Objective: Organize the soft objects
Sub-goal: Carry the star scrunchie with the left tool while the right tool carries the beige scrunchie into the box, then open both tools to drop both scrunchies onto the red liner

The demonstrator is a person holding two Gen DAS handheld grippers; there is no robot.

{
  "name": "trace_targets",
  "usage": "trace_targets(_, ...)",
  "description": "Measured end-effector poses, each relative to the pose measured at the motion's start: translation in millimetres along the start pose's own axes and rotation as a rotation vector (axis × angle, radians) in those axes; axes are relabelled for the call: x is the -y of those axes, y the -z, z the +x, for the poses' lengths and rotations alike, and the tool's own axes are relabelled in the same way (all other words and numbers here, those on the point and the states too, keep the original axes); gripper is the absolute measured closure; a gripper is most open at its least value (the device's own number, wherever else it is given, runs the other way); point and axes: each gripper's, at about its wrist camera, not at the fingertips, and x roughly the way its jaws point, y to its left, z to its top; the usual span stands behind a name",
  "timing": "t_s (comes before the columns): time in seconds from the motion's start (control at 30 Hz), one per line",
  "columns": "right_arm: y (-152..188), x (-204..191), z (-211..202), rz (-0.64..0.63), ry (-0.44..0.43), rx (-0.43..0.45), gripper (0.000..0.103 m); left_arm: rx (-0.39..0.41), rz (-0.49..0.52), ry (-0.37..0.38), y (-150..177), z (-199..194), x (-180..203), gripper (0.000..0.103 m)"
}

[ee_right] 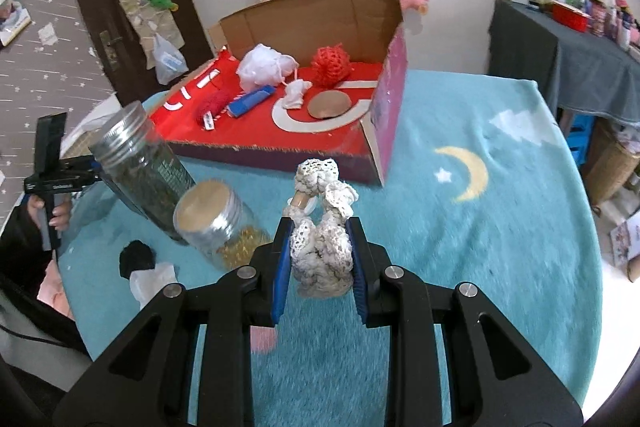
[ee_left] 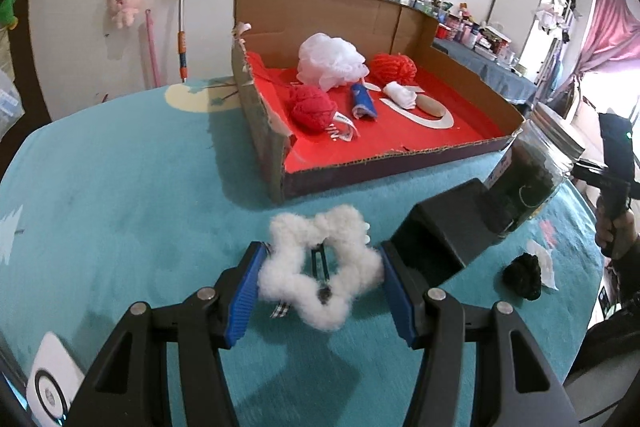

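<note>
Fluffy white star ring (ee_left: 320, 269), possibly wool

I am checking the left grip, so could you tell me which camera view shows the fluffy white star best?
The left wrist view: the fluffy white star sits centred between the left gripper pads. The right wrist view shows only that gripper at its left edge, not the star.

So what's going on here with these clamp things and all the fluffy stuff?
A person is tidying soft things into a cardboard box on a blue blanket. The left gripper holds a fluffy white star-shaped ring; the right gripper is clamped on a cream crocheted piece. Both are held in front of the box, which already holds red yarn balls and a white mesh puff. Two jars lean nearby.
</note>
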Motion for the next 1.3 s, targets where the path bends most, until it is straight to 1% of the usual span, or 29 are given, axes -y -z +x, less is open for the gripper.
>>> trace_targets(0.17,-12,4,7,-0.002,-0.041,-0.006,0.078,-0.001,0.019,0.017,-10,2,-1,0.044)
trace_targets(0.4,-27,-1,10,-0.031,-0.099,0.004,0.078,0.020,0.061,0.042,-28,-3,6,0.044)
trace_targets(0.57,-42,-11,14,-0.064,-0.112,0.012,0.078,0.031,0.091,0.064,-47,-1,17,0.044)
trace_targets(0.67,-54,-18,23,-0.084,-0.117,0.012,0.078,0.024,0.107,0.087,-64,6,27,0.044)
trace_targets(0.8,-74,-27,43,-0.106,-0.106,-0.022,0.078,-0.018,0.131,0.099,-86,25,44,0.044)
trace_targets(0.87,-81,-31,55,-0.123,-0.085,-0.047,0.078,-0.055,0.141,0.101,-96,37,51,0.043)
trace_targets(1.0,-95,-37,84,-0.136,-0.037,-0.132,0.078,-0.158,0.128,0.076,-113,69,60,0.044)
trace_targets(1.13,-103,-37,109,-0.148,0.016,-0.207,0.078,-0.222,0.111,0.051,-125,91,61,0.044)
trace_targets(1.23,-107,-35,123,-0.137,0.027,-0.257,0.078,-0.268,0.113,0.024,-131,106,61,0.043)
trace_targets(1.3,-109,-34,128,-0.143,0.043,-0.271,0.077,-0.294,0.112,0.012,-132,114,60,0.043)
